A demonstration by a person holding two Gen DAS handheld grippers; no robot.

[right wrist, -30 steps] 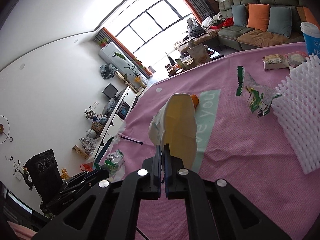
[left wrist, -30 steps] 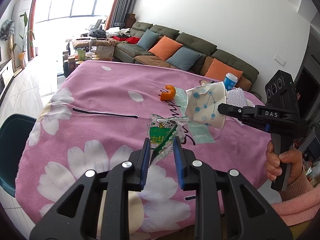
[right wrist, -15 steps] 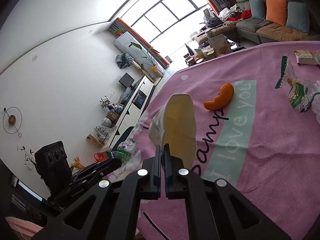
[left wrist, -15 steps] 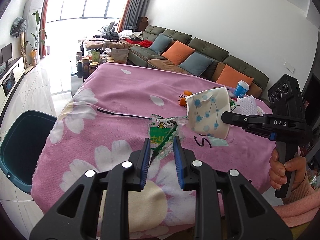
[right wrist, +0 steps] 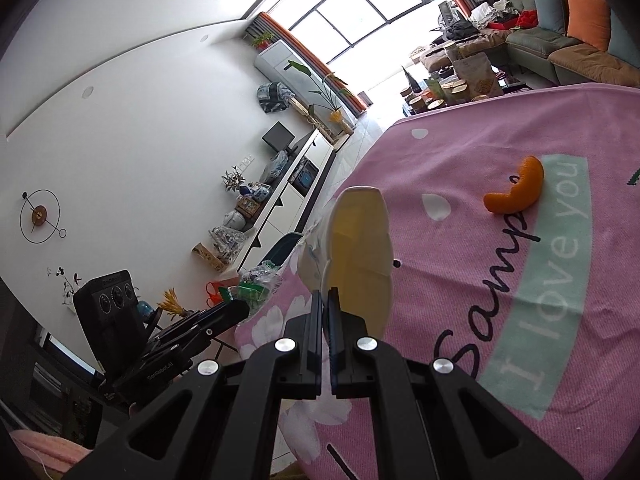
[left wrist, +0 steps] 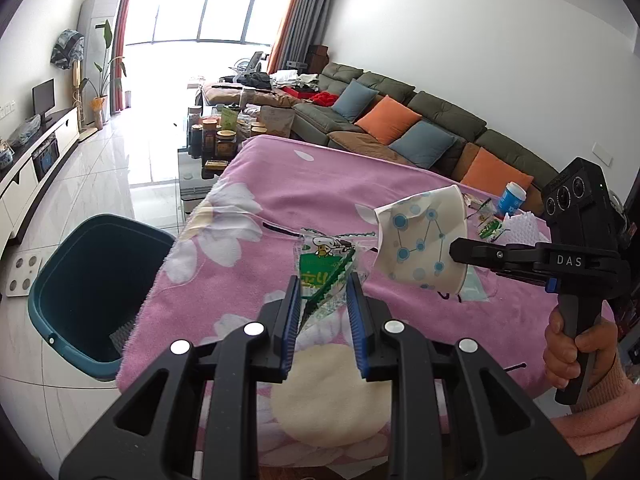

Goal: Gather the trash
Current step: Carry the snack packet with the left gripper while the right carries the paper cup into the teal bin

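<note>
My left gripper (left wrist: 323,300) is shut on a green and clear snack wrapper (left wrist: 324,264) and holds it above the pink blanket's left part. My right gripper (right wrist: 325,300) is shut on the rim of a crushed white paper cup with blue dots (right wrist: 356,256); the cup also shows in the left wrist view (left wrist: 422,244), held in the air right of the wrapper. A dark teal trash bin (left wrist: 92,280) stands open on the floor left of the table. An orange peel (right wrist: 516,192) lies on the blanket.
The table is covered by a pink flowered blanket (left wrist: 280,196). At its far right are a blue-and-white cup (left wrist: 512,198), a white foam net (left wrist: 524,226) and another wrapper (left wrist: 490,228). A sofa (left wrist: 400,128) and a cluttered coffee table (left wrist: 224,136) stand behind.
Both grippers have moved left with their loads, toward the table's left edge. The trash bin has come further into the left wrist view.
</note>
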